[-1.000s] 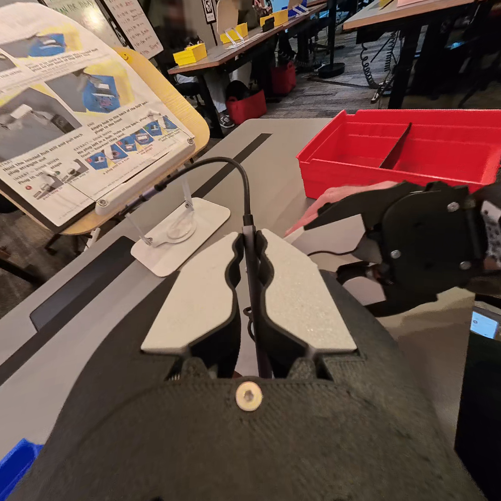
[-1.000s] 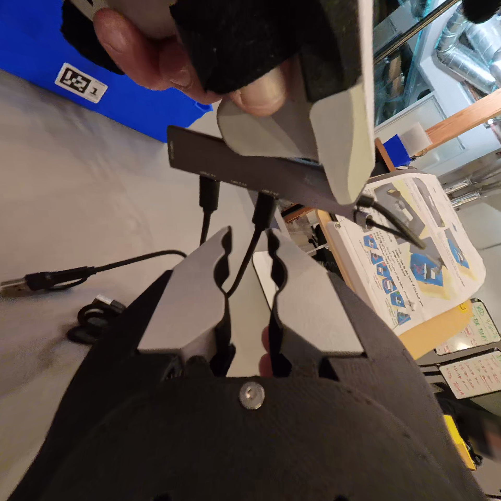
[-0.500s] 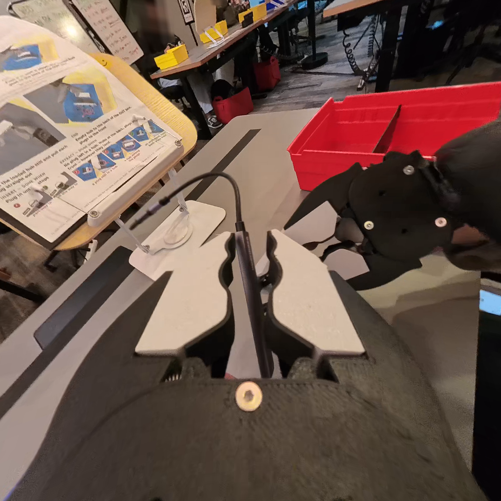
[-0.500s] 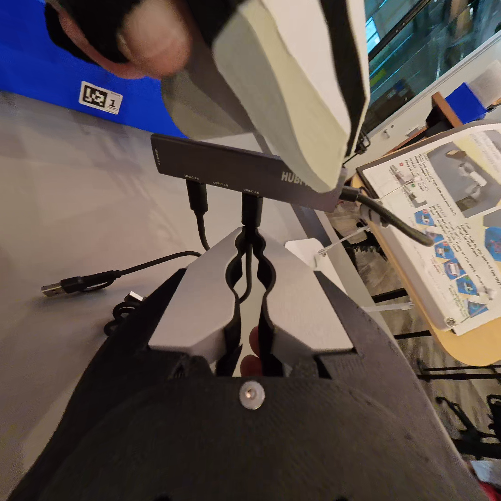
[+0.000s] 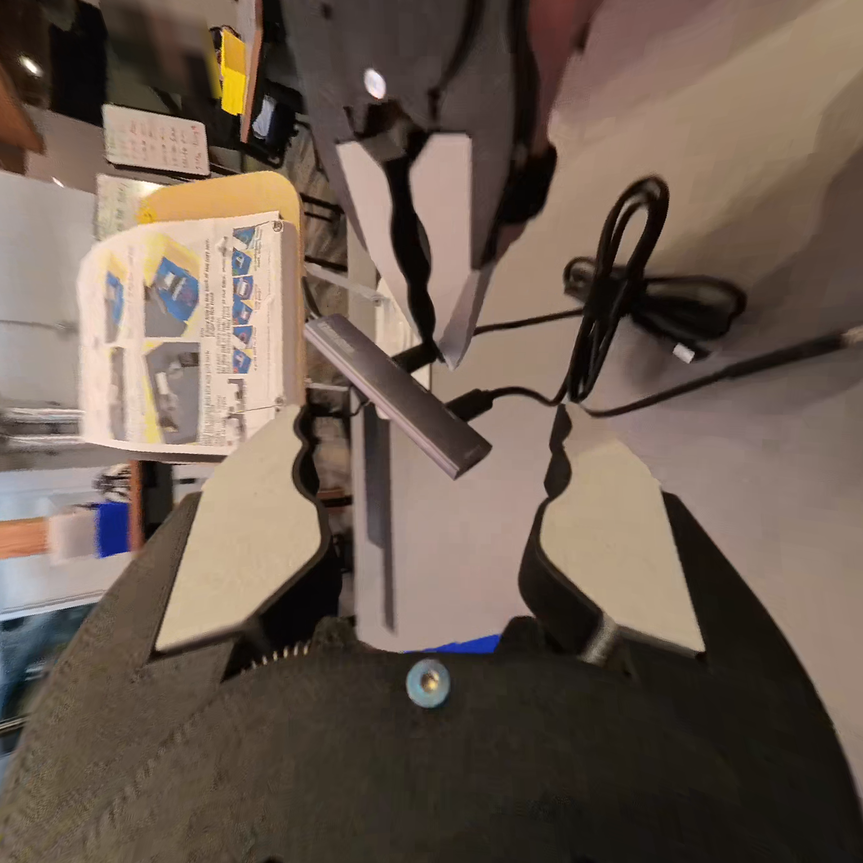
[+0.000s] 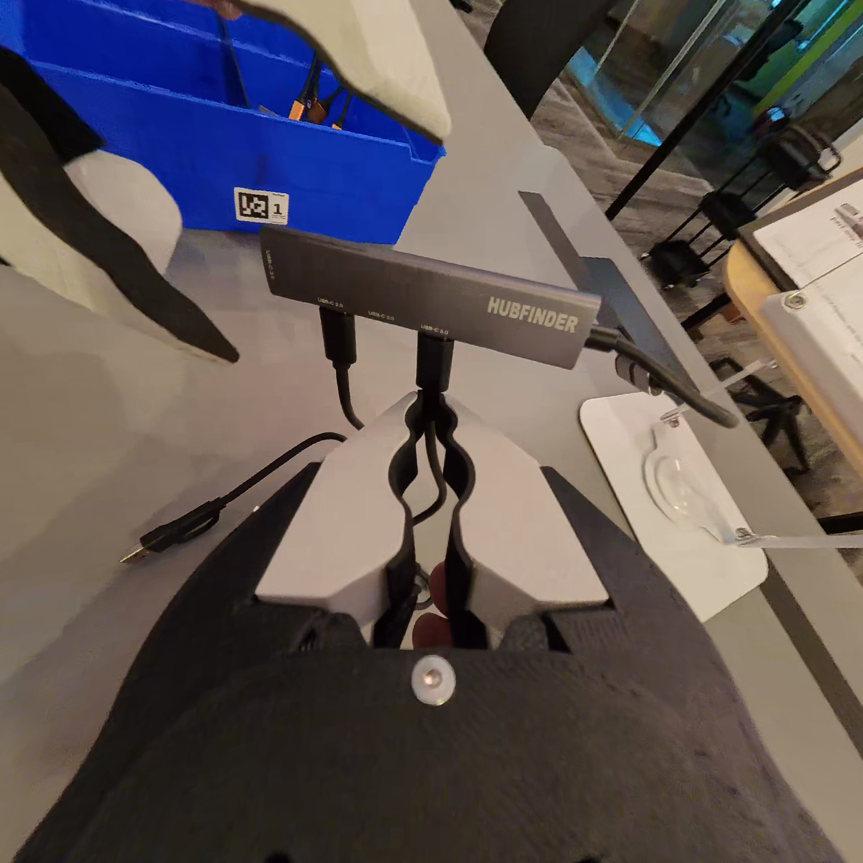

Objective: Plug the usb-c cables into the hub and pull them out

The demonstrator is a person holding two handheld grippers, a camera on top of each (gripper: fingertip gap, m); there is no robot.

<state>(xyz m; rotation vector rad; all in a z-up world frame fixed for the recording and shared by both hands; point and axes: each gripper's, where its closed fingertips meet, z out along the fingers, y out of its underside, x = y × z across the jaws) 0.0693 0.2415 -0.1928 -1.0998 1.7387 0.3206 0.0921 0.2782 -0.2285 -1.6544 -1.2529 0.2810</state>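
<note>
I see the slim dark grey metal bar-shaped hub (image 6: 429, 299) off the grey tabletop (image 6: 93, 420), between the two grippers, with nothing visibly under it. Its flat face carries pale printed lettering at one end and small port markings along the lower edge; I leave these unread. In the right wrist view its long axis runs left to right, dipping toward the right, with the ported edge facing my right gripper (image 6: 432, 401). Two black usb-c plugs sit in that edge: the left plug (image 6: 338, 338) hangs free, its cable trailing down to the table; the right plug (image 6: 435, 362) is just beyond my right gripper's fingertips, which are closed on that plug's thin black cable (image 6: 432, 448). A thicker black lead (image 6: 668, 387) leaves the hub's right end. My left gripper (image 5: 432, 420) stands wide apart and holds nothing; in the blurred left wrist view the hub lies diagonally just ahead of it. A blue plastic bin (image 6: 280, 159) bearing a white square-code sticker (image 6: 260, 205) stands behind the hub.
</note>
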